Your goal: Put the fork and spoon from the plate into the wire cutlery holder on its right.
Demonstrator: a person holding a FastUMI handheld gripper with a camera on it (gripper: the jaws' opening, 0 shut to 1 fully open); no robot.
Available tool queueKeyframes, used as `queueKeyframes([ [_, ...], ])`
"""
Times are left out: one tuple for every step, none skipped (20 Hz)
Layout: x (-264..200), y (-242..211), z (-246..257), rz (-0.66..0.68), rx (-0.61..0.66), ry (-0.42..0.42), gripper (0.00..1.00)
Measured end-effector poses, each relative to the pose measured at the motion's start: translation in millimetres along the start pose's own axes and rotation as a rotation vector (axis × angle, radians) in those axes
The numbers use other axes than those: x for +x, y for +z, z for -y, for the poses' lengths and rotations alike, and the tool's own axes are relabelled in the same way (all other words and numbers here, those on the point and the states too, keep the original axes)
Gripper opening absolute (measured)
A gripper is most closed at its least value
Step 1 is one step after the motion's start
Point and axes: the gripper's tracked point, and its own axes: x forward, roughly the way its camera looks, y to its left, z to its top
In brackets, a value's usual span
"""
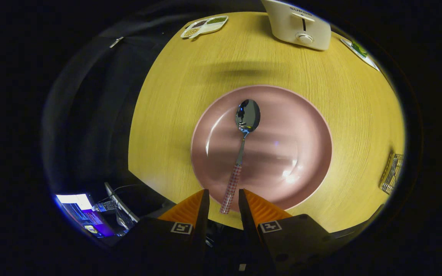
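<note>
Between the parted tongs (223, 199), the spoon (243, 149) handle's end; contact unclear.

Lit from overhead, evenly bright across the wooden table (175, 115). Strong fisheye bending: table edge curved, far items squeezed toward the rim. Glare patches on the pink plate (301, 126), brightest near its lower right; soft streaky smear over its surface, hinting at motion blur. Mirror reflections in the spoon (244, 130) bowl. Diffuse dark shadow on the wood beyond the plate. Dim, murky surroundings left of the table, apart from a glowing screen (79, 212).
</note>
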Motion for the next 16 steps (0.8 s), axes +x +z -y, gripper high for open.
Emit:
queueKeyframes([
  [6, 1, 2, 0.000, 0.008, -0.011, 0.48],
  [12, 0, 3, -0.001, 0.011, -0.020, 0.48],
  [17, -1, 4, -0.003, 0.015, -0.029, 0.48],
  [21, -3, 6, -0.006, 0.017, -0.038, 0.48],
  [25, -4, 8, -0.009, 0.020, -0.044, 0.38],
  [28, -6, 10, -0.018, 0.024, -0.045, 0.35],
  [36, -9, 11, -0.019, 0.036, -0.029, 0.21],
  [25, -7, 11, -0.021, 0.047, -0.025, 0.18],
  [26, -10, 15, -0.018, 0.036, -0.025, 0.13],
  [17, -9, 19, -0.016, 0.029, -0.014, 0.13],
  [12, -9, 18, -0.017, 0.034, 0.014, 0.09],
  [6, -8, 17, -0.016, 0.039, 0.042, 0.09],
  [-1, -6, 16, -0.010, 0.040, 0.066, 0.09],
  [-11, -8, 17, -0.007, 0.031, 0.088, 0.08],
  [-23, -11, 18, -0.002, 0.021, 0.106, 0.09],
  [-36, -12, 19, 0.005, 0.009, 0.127, 0.09],
])
